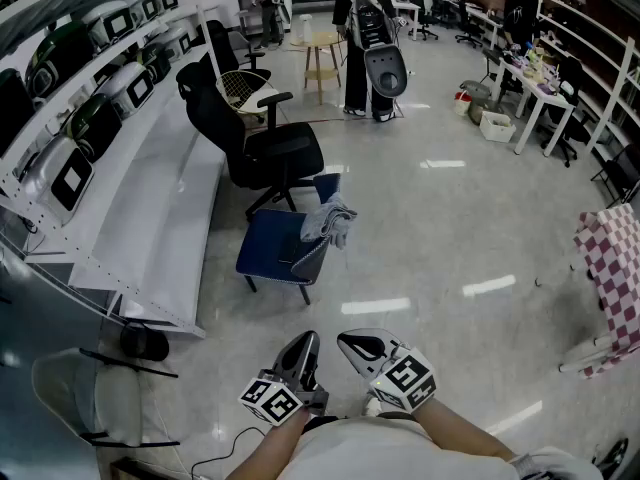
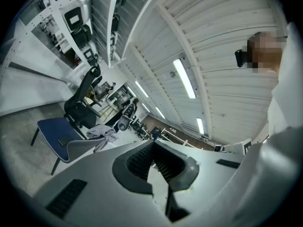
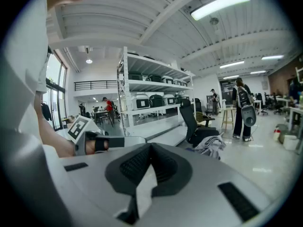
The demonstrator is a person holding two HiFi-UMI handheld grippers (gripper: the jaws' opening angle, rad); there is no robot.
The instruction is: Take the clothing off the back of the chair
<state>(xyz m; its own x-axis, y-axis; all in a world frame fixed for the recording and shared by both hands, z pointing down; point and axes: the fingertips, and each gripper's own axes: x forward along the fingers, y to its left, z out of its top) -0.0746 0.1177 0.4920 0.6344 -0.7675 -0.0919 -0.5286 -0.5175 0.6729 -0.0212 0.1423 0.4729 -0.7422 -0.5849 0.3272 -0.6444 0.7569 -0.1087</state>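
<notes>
Nearest to us, we hold the two grippers side by side above the pale floor [image 1: 450, 228], well short of the chair. Our left gripper [image 1: 302, 356] has its jaws pressed together with nothing between them, and the ribbed pads [image 2: 139, 160] meet at their tips. Our right gripper [image 1: 362, 348] sits just to its right. Its jaws are closed tip to tip in the same way, with nothing between its pads [image 3: 132, 164].

Farther out, slightly to the left, stands the blue chair [image 1: 272, 243]. The grey clothing [image 1: 328, 220] is draped in a bunch over the top of the chair's back, on the right side of the chair, apart from both grippers.

At the right edge a red-and-white checkered cloth [image 1: 612, 268] hangs on a white frame.

Just beyond the blue chair is a black office chair [image 1: 255, 143]. White shelving [image 1: 150, 218] runs along the left side, and its upper shelves carry a row of dark-and-white machines.

Farthest off, a person [image 1: 358, 48] with a backpack stands beside a wooden stool [image 1: 322, 58], and desks [image 1: 530, 88] line the far right.
</notes>
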